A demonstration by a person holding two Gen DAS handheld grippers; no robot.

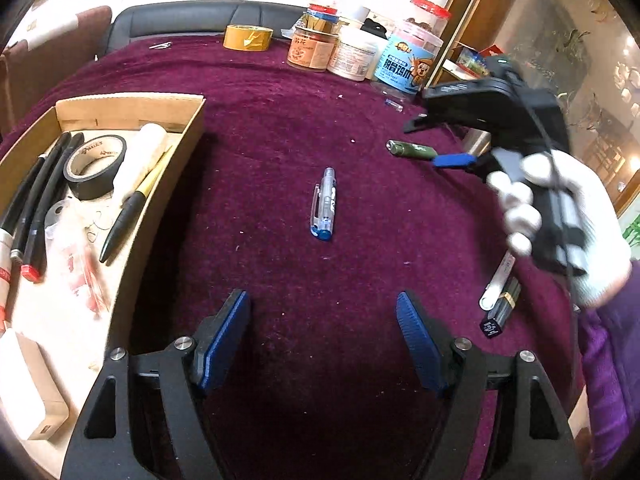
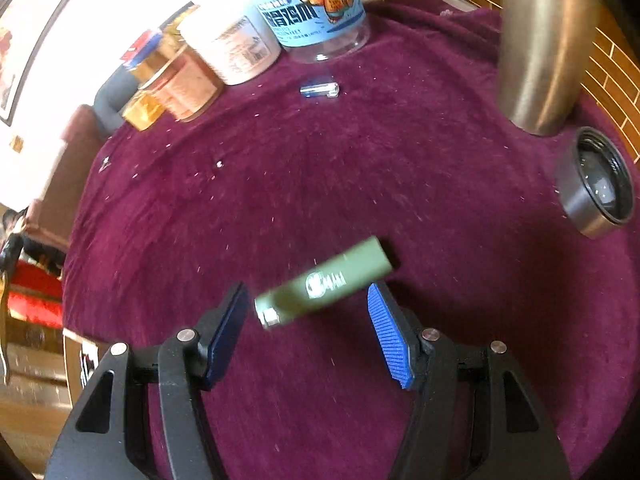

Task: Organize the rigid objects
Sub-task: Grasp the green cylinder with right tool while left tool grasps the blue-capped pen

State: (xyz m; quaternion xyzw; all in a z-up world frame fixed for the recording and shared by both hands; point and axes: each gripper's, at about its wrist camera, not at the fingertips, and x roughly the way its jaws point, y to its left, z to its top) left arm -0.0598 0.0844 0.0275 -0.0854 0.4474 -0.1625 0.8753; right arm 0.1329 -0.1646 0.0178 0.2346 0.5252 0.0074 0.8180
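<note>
Hovering: left gripper hangs low over the maroon velvet tablecloth, blue-padded jaws spread wide, nothing between them.
Right gripper: jaws parted, released, tilted down at the cloth.
Right hand: white-gloved, wrapped round the black handle, reaching in from the right.
Olive-green cylindrical tube: lying slantwise on the cloth between the right fingertips, ungripped.
Clear blue-tipped pen: mid-cloth, ahead of the left jaws.
Shallow cardboard box: far left, holding a black tape roll.

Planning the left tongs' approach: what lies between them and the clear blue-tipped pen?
Only bare maroon cloth between left tongs and pen, per the left wrist view.
</note>
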